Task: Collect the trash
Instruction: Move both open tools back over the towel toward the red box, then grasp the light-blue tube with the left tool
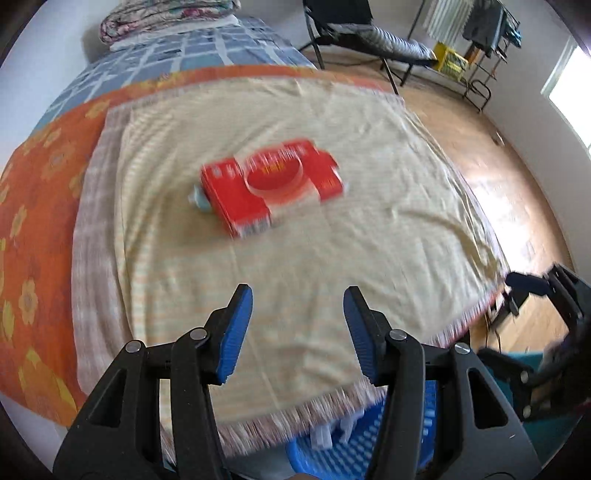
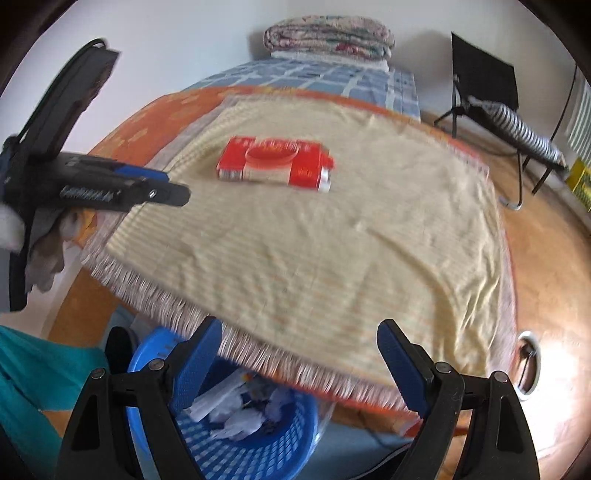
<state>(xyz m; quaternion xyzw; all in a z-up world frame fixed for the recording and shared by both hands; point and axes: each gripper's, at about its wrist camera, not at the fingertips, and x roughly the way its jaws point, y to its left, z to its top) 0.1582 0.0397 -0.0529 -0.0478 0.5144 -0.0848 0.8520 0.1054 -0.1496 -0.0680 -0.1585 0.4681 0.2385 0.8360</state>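
A blue basket (image 2: pixel 236 435) stands on the floor under the bed's fringed edge, at six o'clock in both views, holding crumpled white paper trash (image 2: pixel 236 417). A red box (image 1: pixel 271 184) lies flat on the cream blanket (image 1: pixel 332 240), toward twelve o'clock. The left hand-held gripper (image 1: pixel 298 332) hangs half-spread and empty; the right hand-held gripper (image 2: pixel 299 365) gapes wide, empty.

Bed (image 1: pixel 44 206) before me: orange flowered cover; blue checked sheet (image 1: pixel 177 55) at the far end, with folded quilts (image 2: pixel 328 35) stacked there. Cream fringed blanket (image 1: pixel 295 236) spread over the orange, wrinkled, fringe hanging over the near edge. On the blanket, centre-far: one red box (image 1: pixel 271 184), lying flat; something small and pale blue (image 1: pixel 197 197) touching its left end, not identifiable.
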